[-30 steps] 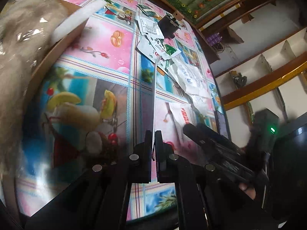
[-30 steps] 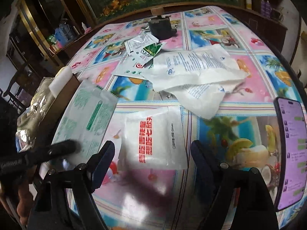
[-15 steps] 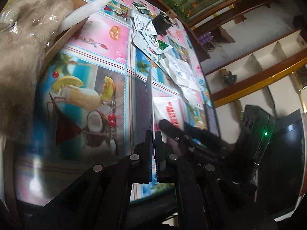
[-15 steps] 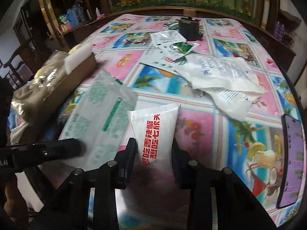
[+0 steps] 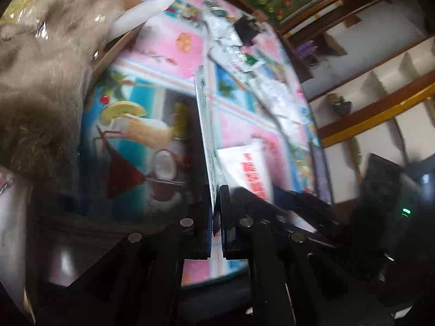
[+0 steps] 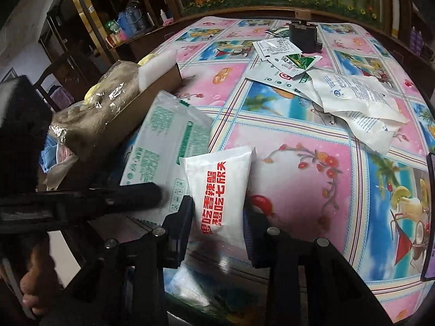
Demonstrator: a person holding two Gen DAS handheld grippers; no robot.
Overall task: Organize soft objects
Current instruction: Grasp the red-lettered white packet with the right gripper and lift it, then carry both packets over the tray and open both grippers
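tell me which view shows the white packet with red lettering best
The right wrist view: the white packet with red lettering sits face-up between the right gripper fingers, its print sharp. The left wrist view catches it only blurred and partly hidden behind the green-printed packet in the left gripper.

My left wrist view is smeared with motion blur, so print on the packets (image 5: 274, 92) far up the table is unreadable. On the right wrist view the phone (image 6: 430, 217) is cut by the edge, and the white pouch (image 6: 220, 190) has its lower end hidden behind my fingers (image 6: 179, 225).
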